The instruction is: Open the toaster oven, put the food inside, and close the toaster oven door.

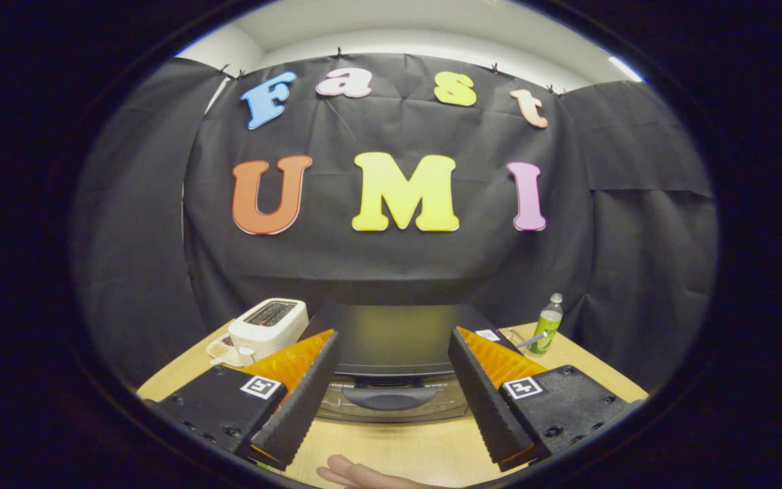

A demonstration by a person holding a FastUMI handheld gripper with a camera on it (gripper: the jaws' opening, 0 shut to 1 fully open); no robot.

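Observation:
The dark toaster oven (391, 350) stands on the wooden table (398, 451), just ahead of my fingers and seen from above and in front. Its door (432, 407) with a curved dark handle (387, 397) faces me and looks shut. My gripper (393, 336) is open, its ribbed black fingers (303, 401) spread to either side of the oven and holding nothing. A small speckled item (218, 350), perhaps the food, lies to the left beside the white toaster; I cannot make out what it is.
A white slot toaster (269, 326) sits left of the oven. A green bottle (546, 326) stands to its right near the table's far edge. A person's hand (357, 473) rests on the table below the fingers. Black cloth walls close the booth.

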